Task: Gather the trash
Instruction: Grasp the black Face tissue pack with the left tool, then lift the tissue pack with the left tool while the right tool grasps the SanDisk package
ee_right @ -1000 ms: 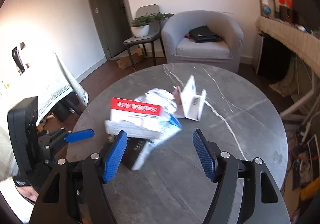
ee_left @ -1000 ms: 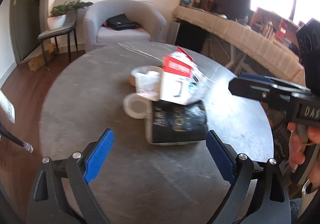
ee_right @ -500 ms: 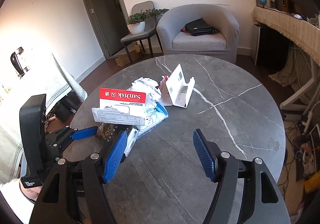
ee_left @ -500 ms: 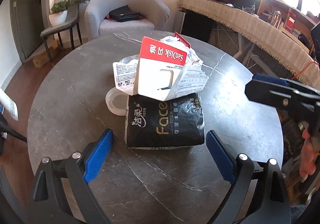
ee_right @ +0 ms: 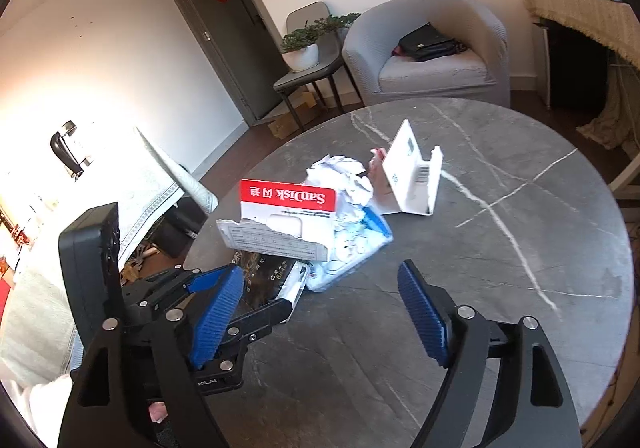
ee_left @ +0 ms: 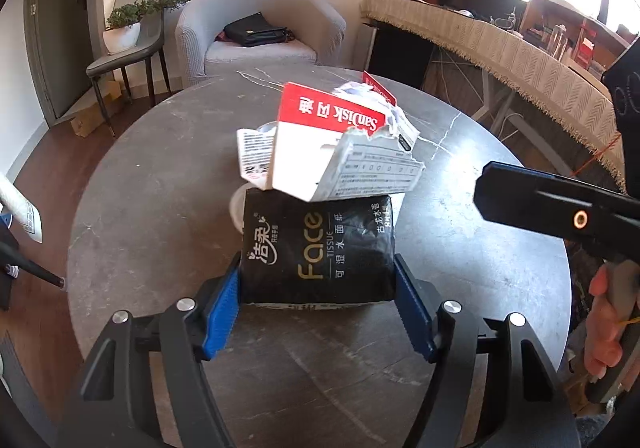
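Note:
A black tissue pack (ee_left: 320,250) lies on the round grey marble table (ee_left: 152,200), with a torn red and white SanDisk card package (ee_left: 328,144) resting on its far end. My left gripper (ee_left: 318,294) has its blue pads against both sides of the pack's near end. In the right wrist view the pack (ee_right: 268,280) shows under the package (ee_right: 286,216), held by the left gripper (ee_right: 248,292). Crumpled white paper (ee_right: 344,182) and a folded white card box (ee_right: 412,178) lie behind. My right gripper (ee_right: 320,312) is open and empty above the table.
A clear tape roll (ee_left: 237,208) peeks out left of the pack. A grey armchair (ee_right: 428,52) with a black bag, a chair with a potted plant (ee_right: 304,44) and a cloth-covered sideboard (ee_left: 500,40) stand beyond the table.
My left gripper moved forward and closed its pads onto the black tissue pack. The right gripper stayed open and shifted slightly.

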The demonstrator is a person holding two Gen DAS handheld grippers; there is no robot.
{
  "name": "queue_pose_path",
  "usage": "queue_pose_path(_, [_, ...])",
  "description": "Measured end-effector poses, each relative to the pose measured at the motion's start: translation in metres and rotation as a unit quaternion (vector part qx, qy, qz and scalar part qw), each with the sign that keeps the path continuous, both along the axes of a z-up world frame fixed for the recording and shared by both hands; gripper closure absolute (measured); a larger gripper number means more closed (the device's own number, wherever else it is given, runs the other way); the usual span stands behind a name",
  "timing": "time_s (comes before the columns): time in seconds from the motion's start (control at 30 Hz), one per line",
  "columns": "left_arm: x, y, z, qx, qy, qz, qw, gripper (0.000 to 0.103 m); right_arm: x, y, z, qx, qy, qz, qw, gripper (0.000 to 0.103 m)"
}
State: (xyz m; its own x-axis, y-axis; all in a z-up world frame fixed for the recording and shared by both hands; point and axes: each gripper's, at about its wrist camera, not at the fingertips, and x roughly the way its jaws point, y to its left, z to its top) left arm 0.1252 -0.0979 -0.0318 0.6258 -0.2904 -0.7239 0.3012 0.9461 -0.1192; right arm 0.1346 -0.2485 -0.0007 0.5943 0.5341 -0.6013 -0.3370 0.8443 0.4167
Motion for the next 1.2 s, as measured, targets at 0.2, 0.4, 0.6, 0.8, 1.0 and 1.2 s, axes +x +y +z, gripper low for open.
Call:
queue_pose_path(0.2, [-0.003,0.013,0.000,-0.003,0.011,-0.008,0.9999,0.031,0.006,0.016,0.001,0.005,0.002,0.004,1.000,0.018])
queue_pose_path(0.4, [-0.011,0.028,0.001,0.006,0.012,-0.012,0.9998,0.031,0.012,0.034,-0.001,0.000,0.003,0.009,1.000,0.016])
queue_pose_path(0.6, [-0.018,0.045,0.001,0.009,0.016,-0.015,0.9997,0.031,0.021,0.056,-0.006,-0.021,0.007,0.007,1.000,0.015])
queue_pose_path(0.8, [-0.026,0.062,0.001,0.009,0.021,-0.024,0.9995,0.031,0.031,0.068,-0.014,-0.047,0.013,-0.004,0.999,0.015])
queue_pose_path(1.0, [-0.031,0.079,0.002,0.006,0.019,-0.018,0.9996,0.031,0.040,0.076,-0.019,-0.064,0.018,-0.019,0.998,0.013])
queue_pose_path(1.2, [-0.035,0.102,0.002,0.003,0.020,-0.009,0.9998,0.031,0.047,0.085,-0.023,-0.072,0.022,-0.029,0.997,0.012])
